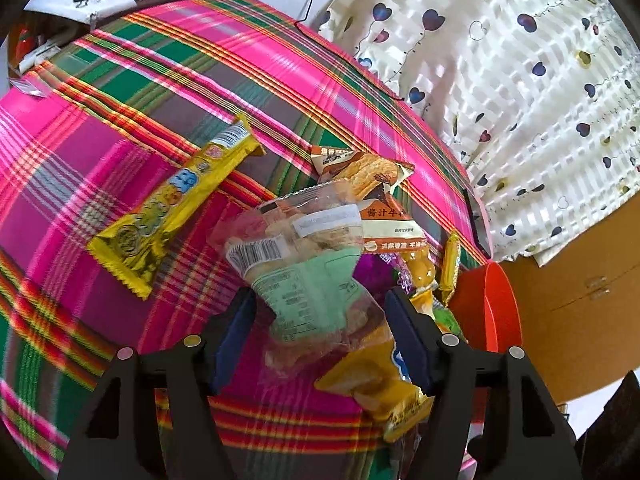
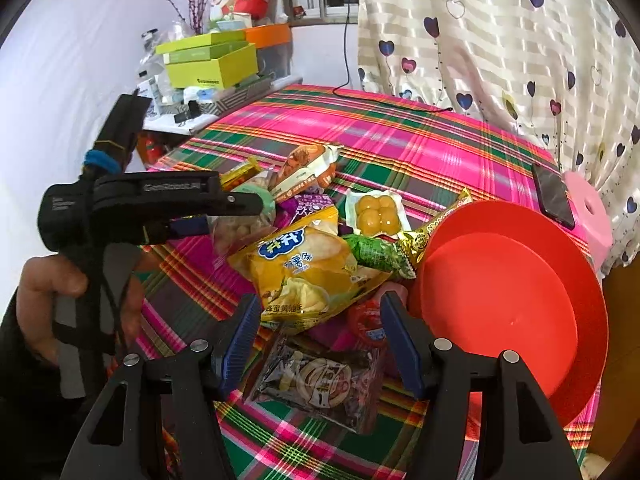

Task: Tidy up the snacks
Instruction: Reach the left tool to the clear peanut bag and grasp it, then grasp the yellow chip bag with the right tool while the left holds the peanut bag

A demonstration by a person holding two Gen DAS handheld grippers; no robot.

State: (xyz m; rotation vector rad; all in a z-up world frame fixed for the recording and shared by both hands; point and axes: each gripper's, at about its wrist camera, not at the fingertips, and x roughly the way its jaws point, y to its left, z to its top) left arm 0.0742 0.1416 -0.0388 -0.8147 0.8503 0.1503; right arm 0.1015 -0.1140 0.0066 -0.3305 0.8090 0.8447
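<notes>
A heap of snack packets lies on the plaid cloth (image 1: 120,152). My left gripper (image 1: 320,320) is open, its blue pads either side of a clear packet with a green label (image 1: 312,292) and not pressing on it. A long yellow packet (image 1: 172,204) lies apart to the left. In the right wrist view my right gripper (image 2: 320,336) stands open over a dark packet (image 2: 316,384), just below a yellow chip bag (image 2: 304,268) and a small round red snack (image 2: 366,322). The red bowl (image 2: 512,312) is empty at the right. The left gripper (image 2: 240,216) shows there too, held by a hand (image 2: 44,280).
A black phone (image 2: 554,196) lies near the cloth's far right edge, beside a pink stool (image 2: 592,216). The heart-patterned curtain (image 2: 500,40) hangs behind. Green boxes (image 2: 212,64) and clutter fill the far left corner. A brown cardboard surface (image 1: 580,300) stands right of the bowl (image 1: 496,312).
</notes>
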